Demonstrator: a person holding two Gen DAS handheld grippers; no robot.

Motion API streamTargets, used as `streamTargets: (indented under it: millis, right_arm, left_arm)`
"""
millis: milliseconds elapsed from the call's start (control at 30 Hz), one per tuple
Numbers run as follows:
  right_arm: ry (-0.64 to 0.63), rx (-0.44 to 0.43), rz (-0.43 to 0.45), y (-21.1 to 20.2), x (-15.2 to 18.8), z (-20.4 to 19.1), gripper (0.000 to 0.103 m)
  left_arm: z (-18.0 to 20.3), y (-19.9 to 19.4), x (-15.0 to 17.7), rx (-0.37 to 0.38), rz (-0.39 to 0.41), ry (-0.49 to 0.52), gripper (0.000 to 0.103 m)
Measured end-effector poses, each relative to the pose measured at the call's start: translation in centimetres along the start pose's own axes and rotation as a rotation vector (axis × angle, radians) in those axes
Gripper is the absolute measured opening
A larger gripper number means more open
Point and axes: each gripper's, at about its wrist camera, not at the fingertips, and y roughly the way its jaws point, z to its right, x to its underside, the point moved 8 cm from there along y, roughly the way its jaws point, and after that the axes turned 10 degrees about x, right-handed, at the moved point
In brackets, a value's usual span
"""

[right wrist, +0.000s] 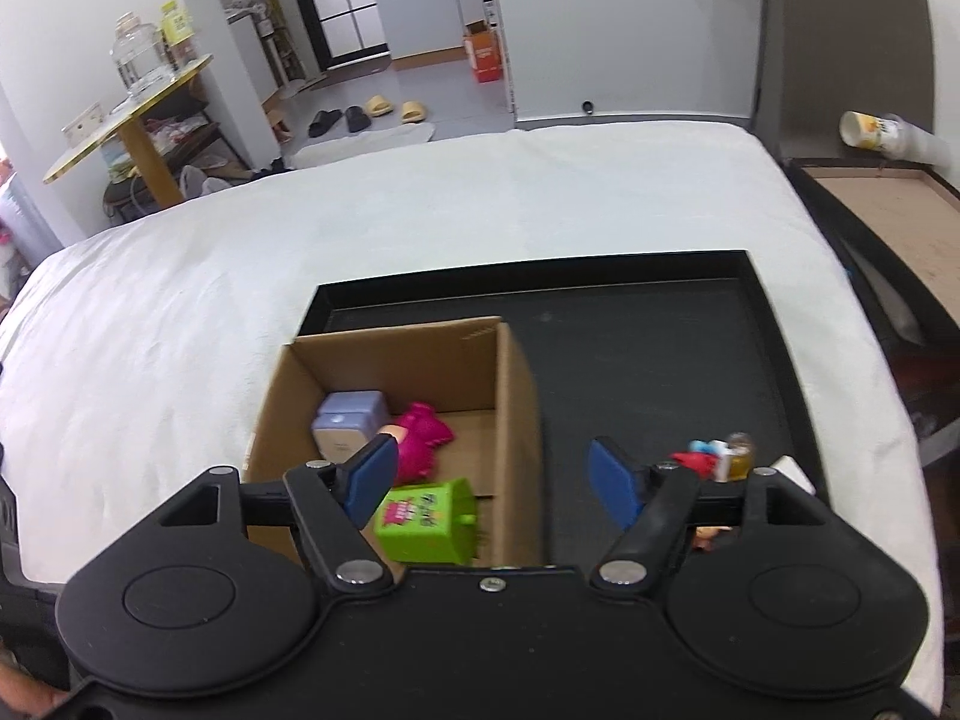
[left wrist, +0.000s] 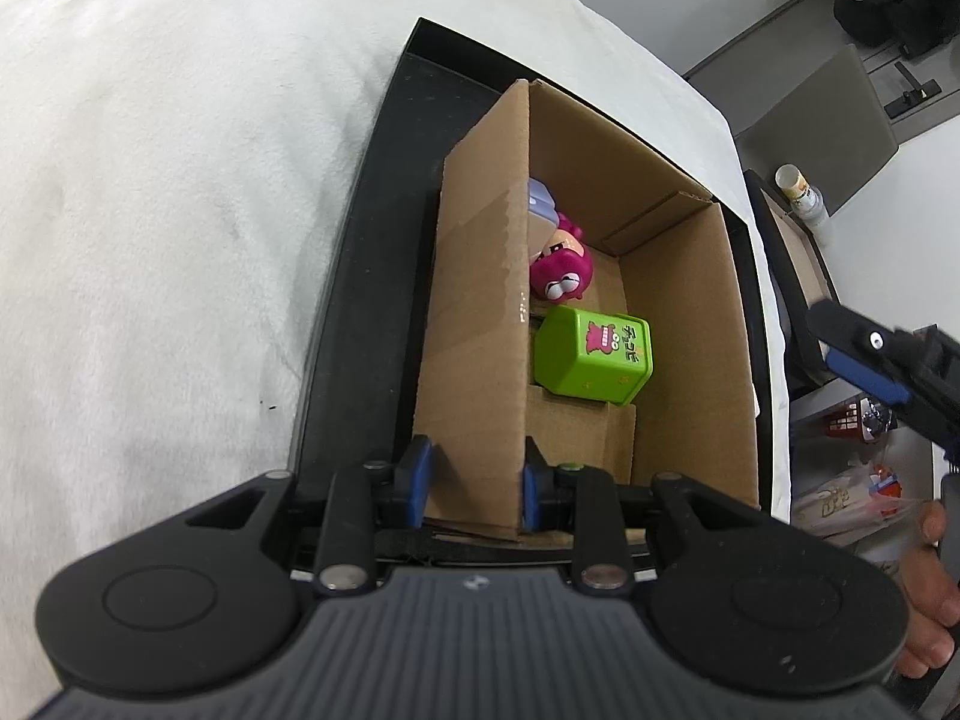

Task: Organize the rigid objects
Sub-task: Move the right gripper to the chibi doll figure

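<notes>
A brown cardboard box (left wrist: 684,312) stands open-topped on a black tray (left wrist: 360,324). Inside it lie a green toy box (left wrist: 591,357), a pink toy figure (left wrist: 564,273) and a lavender case (left wrist: 540,204). My left gripper (left wrist: 474,483) is shut on the box's near left wall, one blue pad on each side of the cardboard. In the right wrist view my right gripper (right wrist: 492,477) hangs open over the box's (right wrist: 516,396) right wall, with nothing pressed between its pads. The green toy box (right wrist: 420,522), pink figure (right wrist: 423,435) and lavender case (right wrist: 351,423) show below it.
Small items, a red piece and a little bottle (right wrist: 714,459), lie on the black tray (right wrist: 660,360) to the right of the box. The tray rests on a white bed cover (right wrist: 420,228). A paper cup (right wrist: 870,129) and a brown board (right wrist: 888,222) sit beyond the right edge.
</notes>
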Motion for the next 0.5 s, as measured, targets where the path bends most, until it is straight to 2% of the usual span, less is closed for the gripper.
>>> streamTargets:
  millis: [500]
  right_arm:
    - [0.062, 0.034, -0.044, 0.5, 1.8, 4.3, 0.072]
  left_arm:
    - [0.0, -0.1, -0.2, -0.013, 0.001, -0.012, 0.028]
